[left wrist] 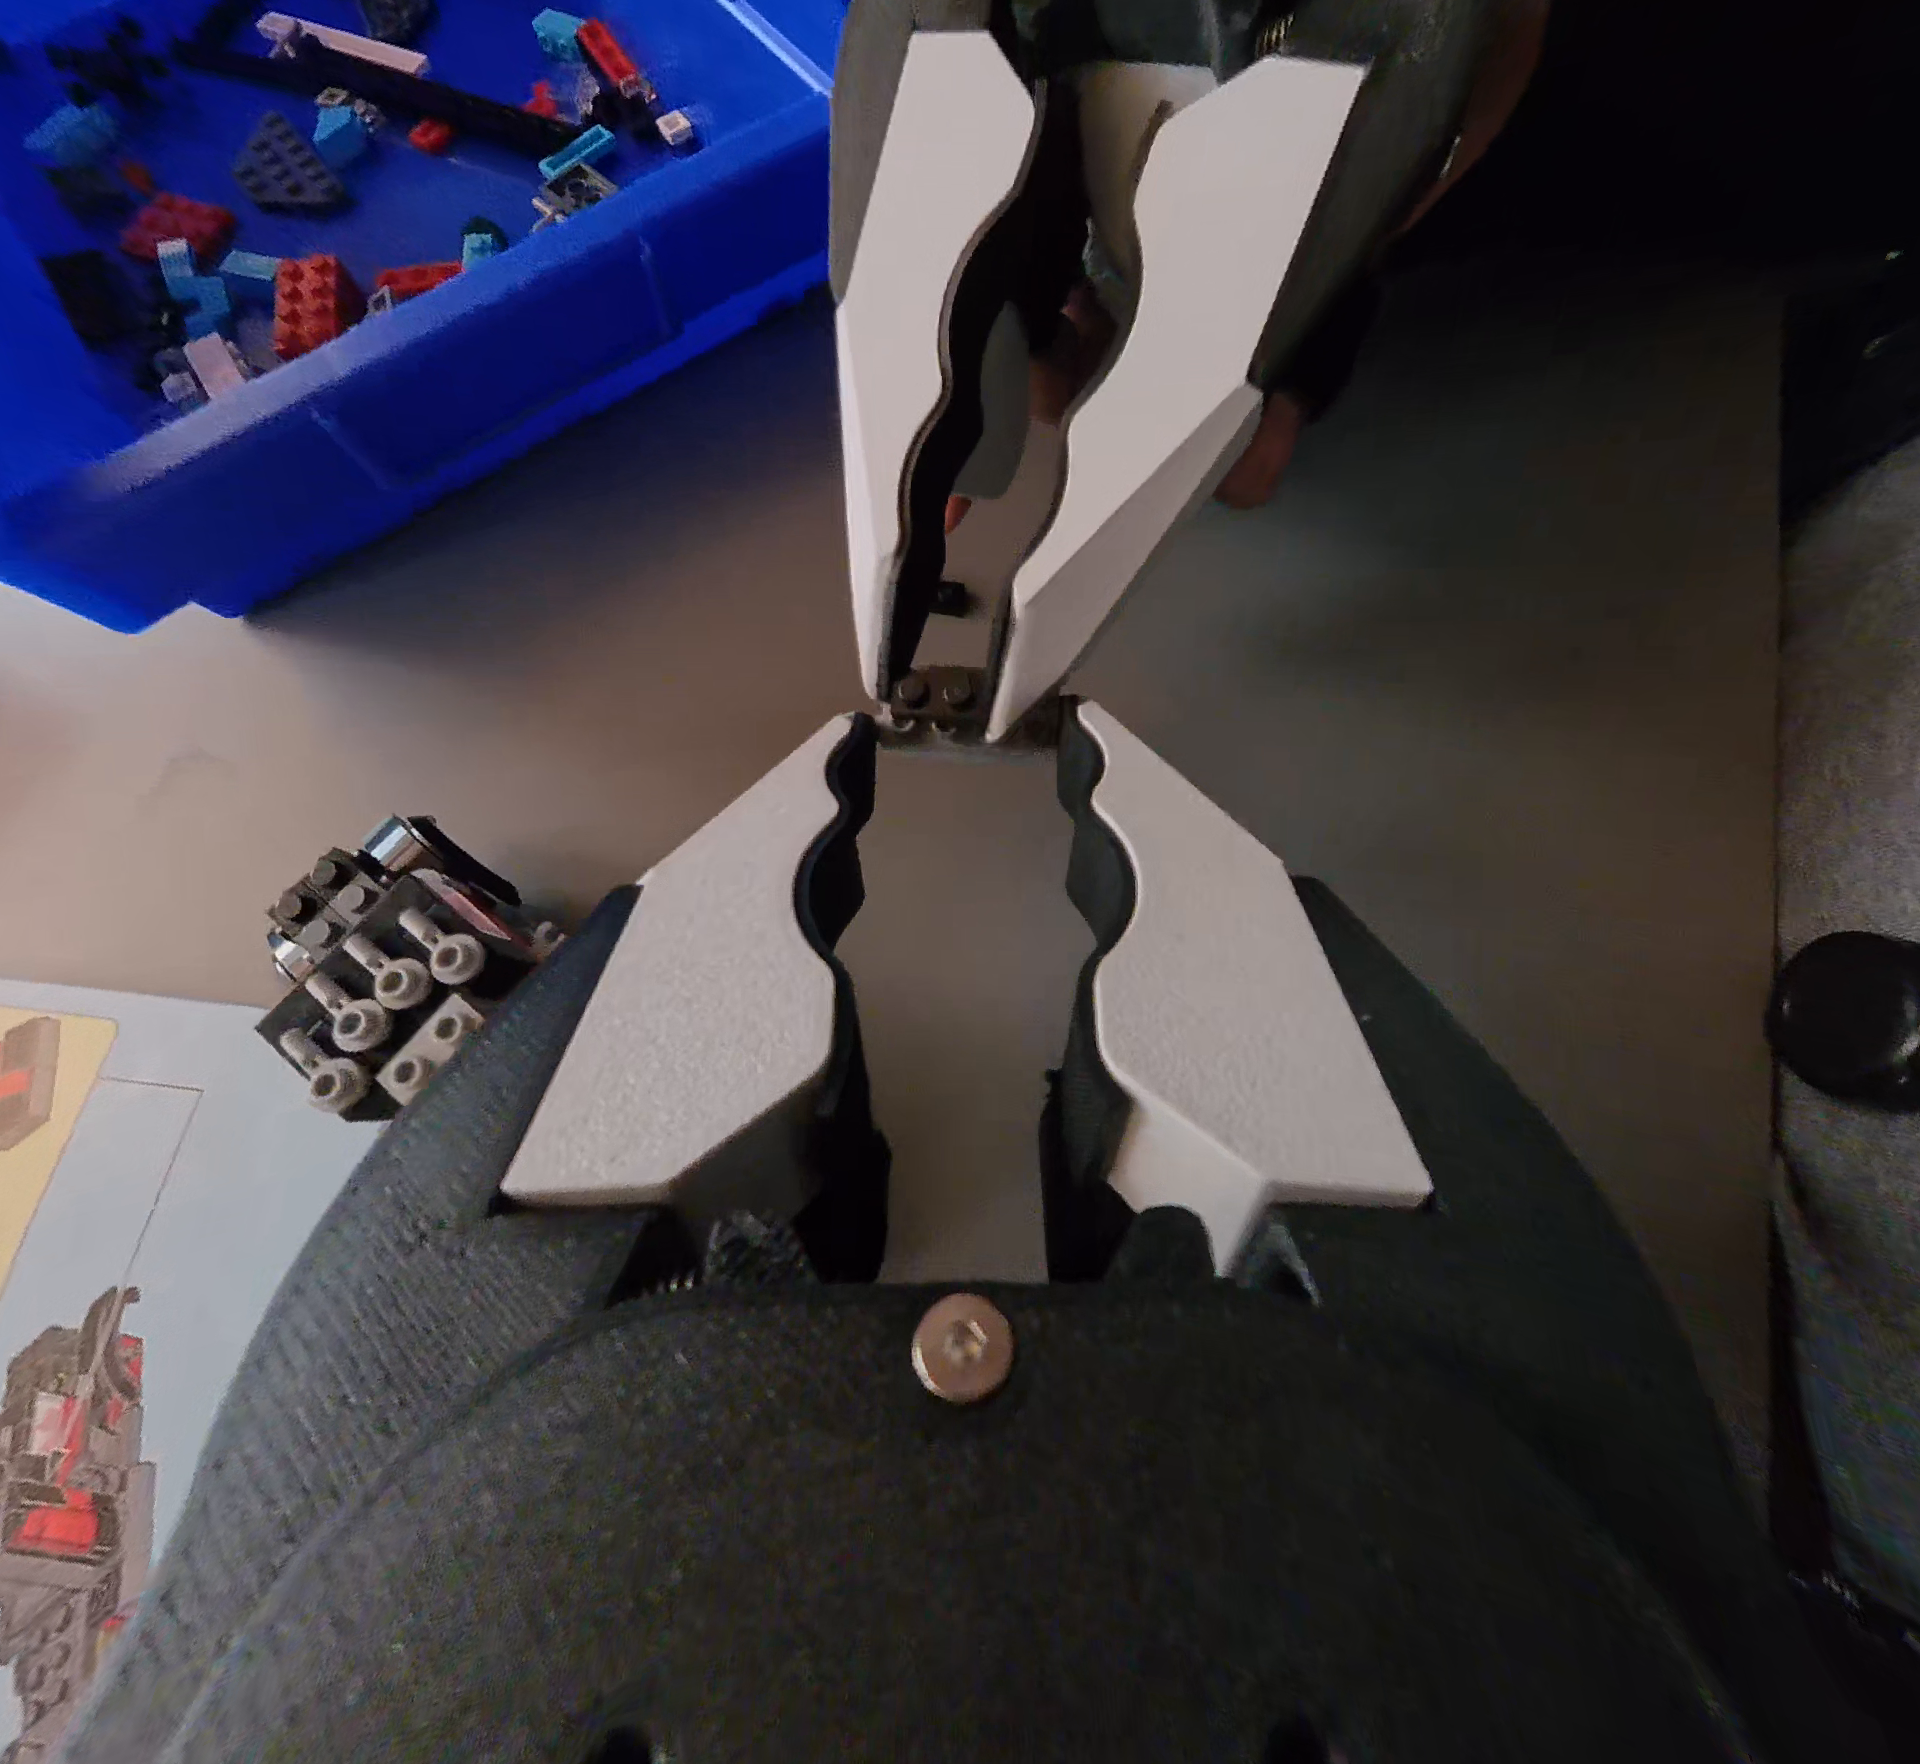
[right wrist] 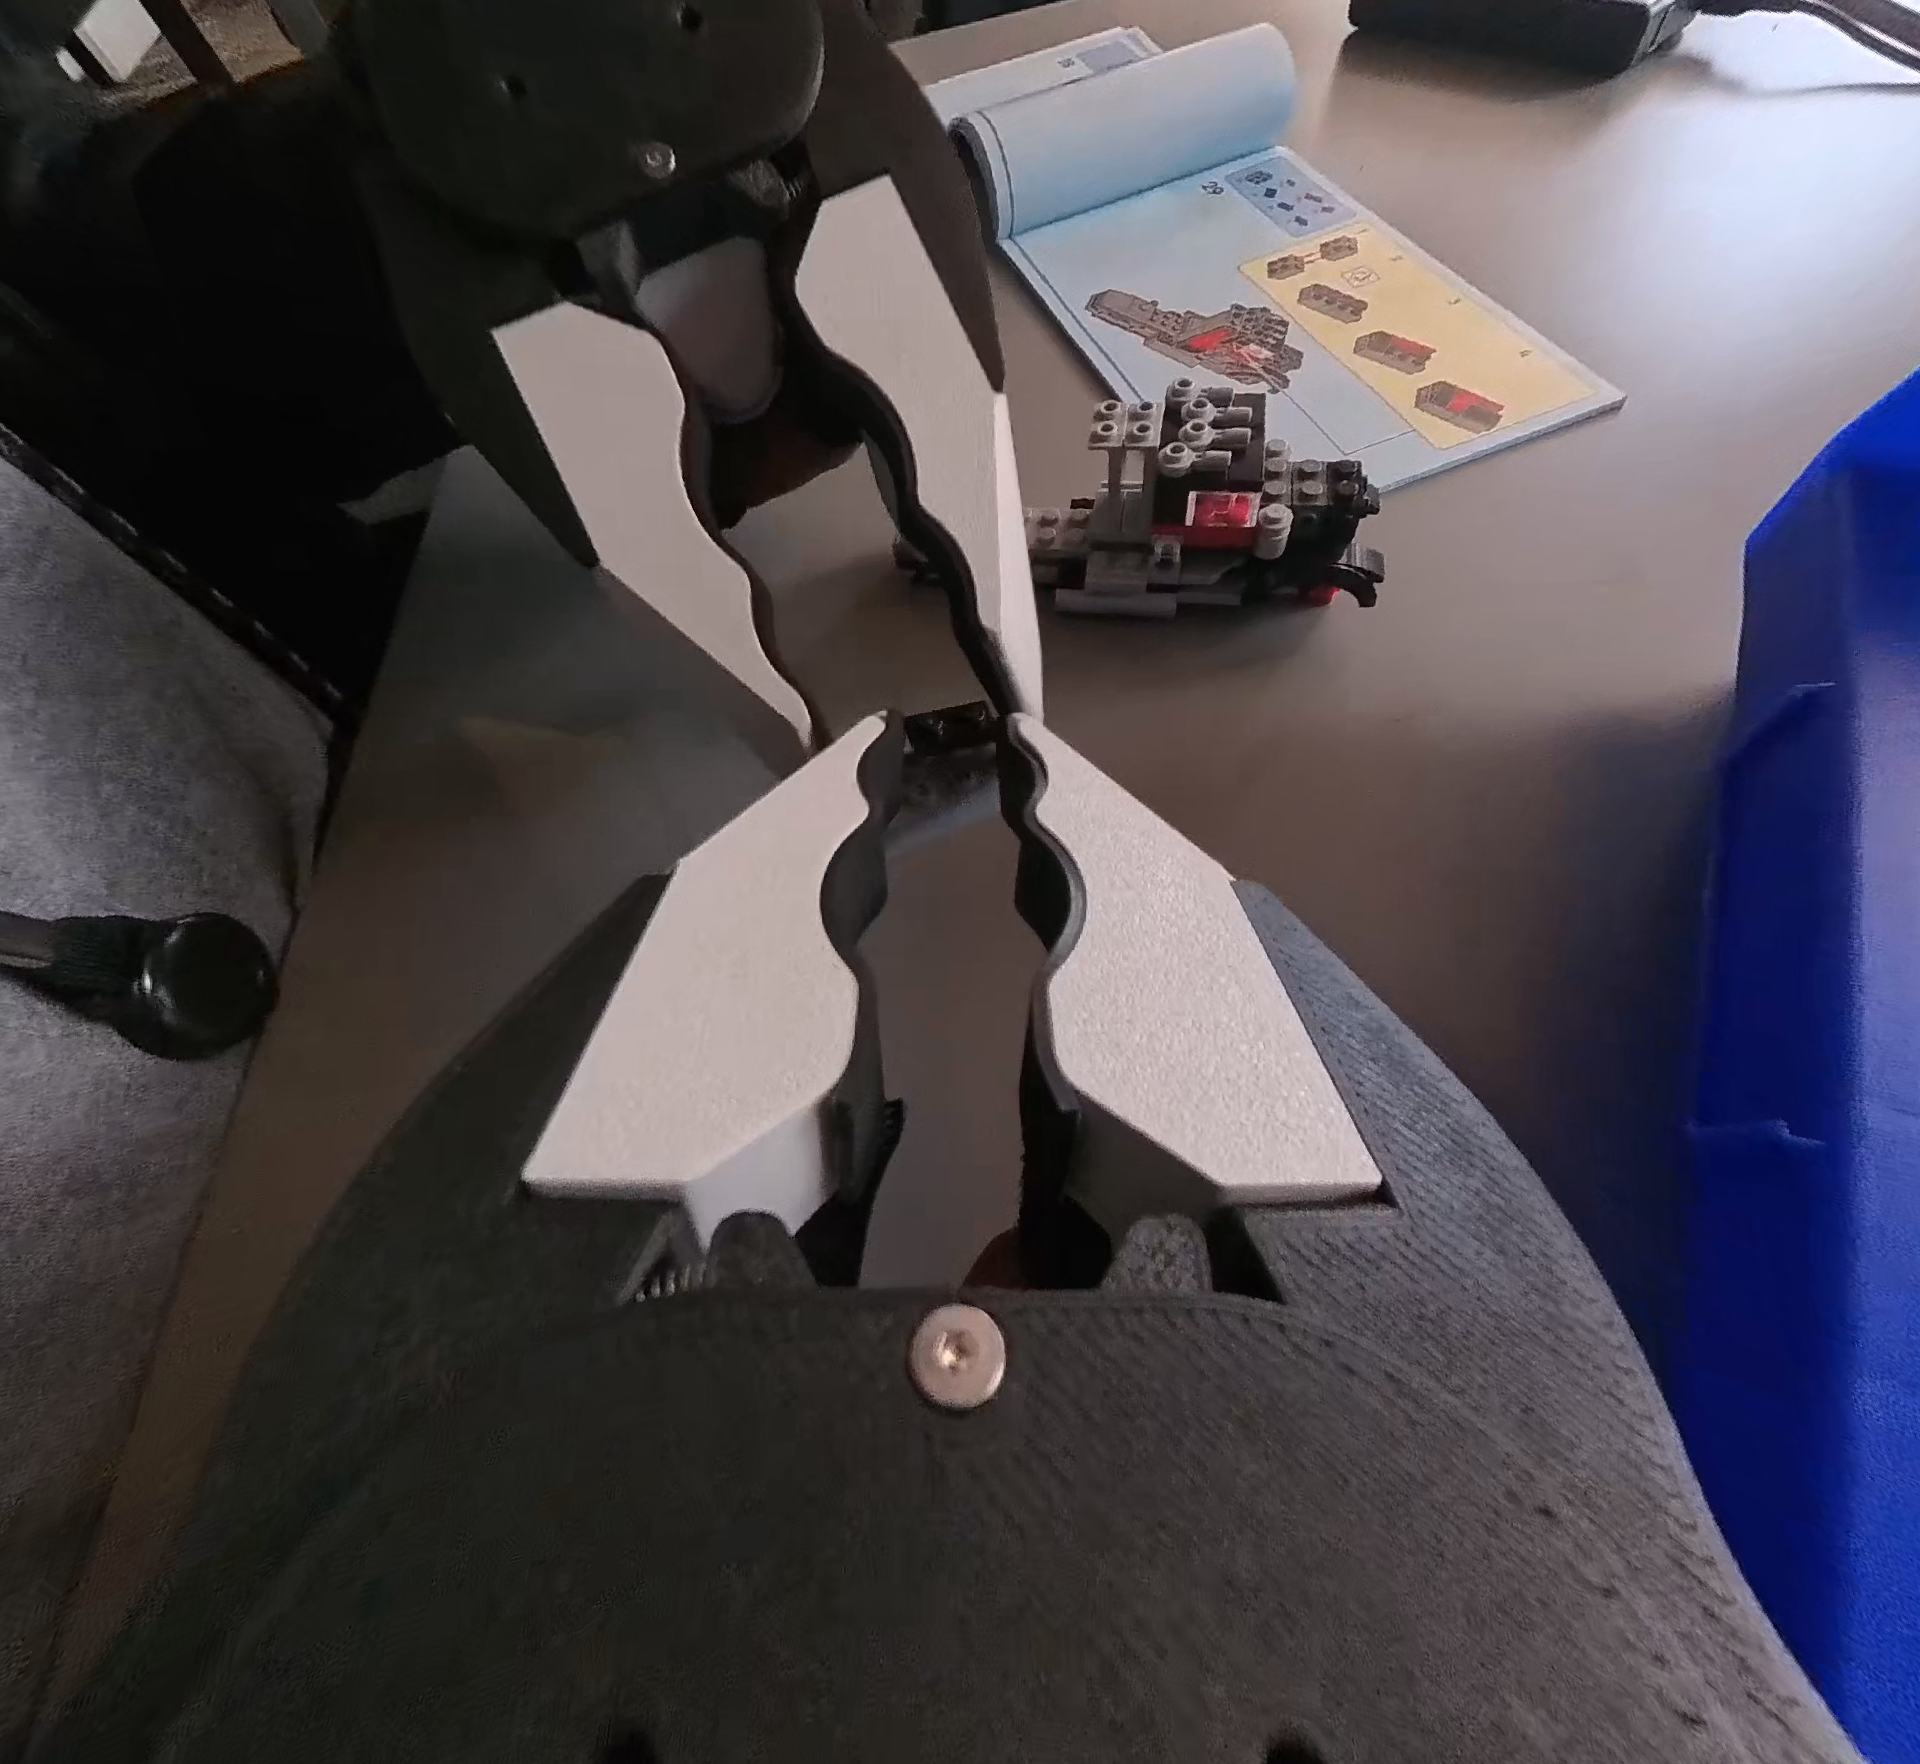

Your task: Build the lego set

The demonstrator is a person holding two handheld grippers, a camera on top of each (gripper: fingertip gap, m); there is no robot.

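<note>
My two grippers meet tip to tip above the grey table [left wrist: 1403, 675]. My left gripper [left wrist: 971, 727] is shut on a light grey lego piece [left wrist: 966, 751] that spans its fingertips. My right gripper [left wrist: 940, 712] comes from above and is shut on a small dark grey studded piece [left wrist: 940, 688], which touches the grey piece. In the right wrist view my right gripper [right wrist: 951, 727] pinches the dark piece [right wrist: 945, 725], and the left gripper [right wrist: 914, 717] reaches in from the top. The partly built grey, black and red model [left wrist: 384, 966] [right wrist: 1195, 509] sits on the table, apart from both grippers.
A blue bin [left wrist: 416, 426] [right wrist: 1818, 883] holds several loose bricks. An open instruction booklet [left wrist: 83, 1299] [right wrist: 1299, 280] lies by the model. A black box [right wrist: 1527, 0] is at the far edge. A grey upholstered seat [right wrist: 104, 779] with a black knob [right wrist: 197, 987] borders the table. The grippers are tip to tip, or close to it.
</note>
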